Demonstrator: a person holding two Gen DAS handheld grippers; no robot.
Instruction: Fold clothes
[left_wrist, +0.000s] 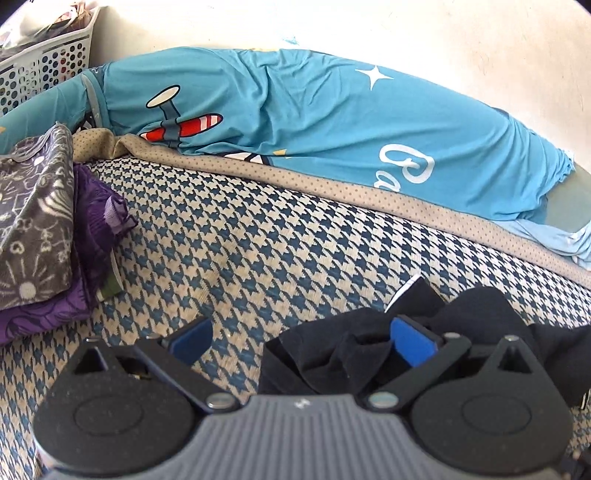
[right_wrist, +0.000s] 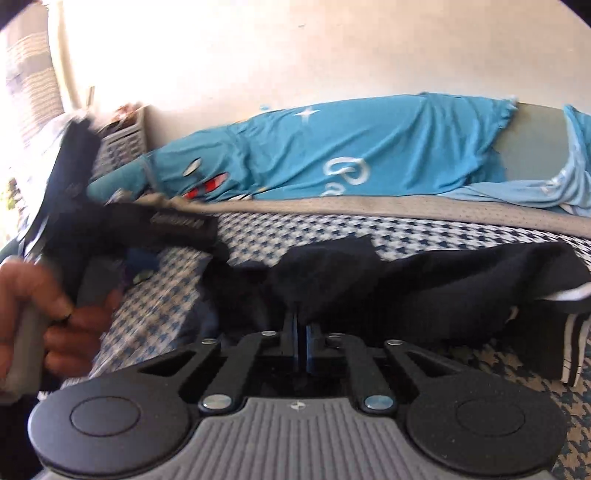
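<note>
Black garment (right_wrist: 424, 280): crumpled on houndstooth cover (left_wrist: 258, 240), clamped in right gripper (right_wrist: 302, 328); left gripper (left_wrist: 299, 339) apart, right pad touching it.

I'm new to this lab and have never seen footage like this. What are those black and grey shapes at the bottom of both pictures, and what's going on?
Those shapes are two handheld grippers, each carrying its own camera that looks along its fingers. A person holds one in each hand; their left hand shows in the right gripper's picture. The left gripper is open, one blue pad touching a black garment. The right gripper is shut, pinching that garment. It lies on a houndstooth cover. Behind it is a blue printed cloth, with folded purple and grey clothes and a white basket to the left.
</note>
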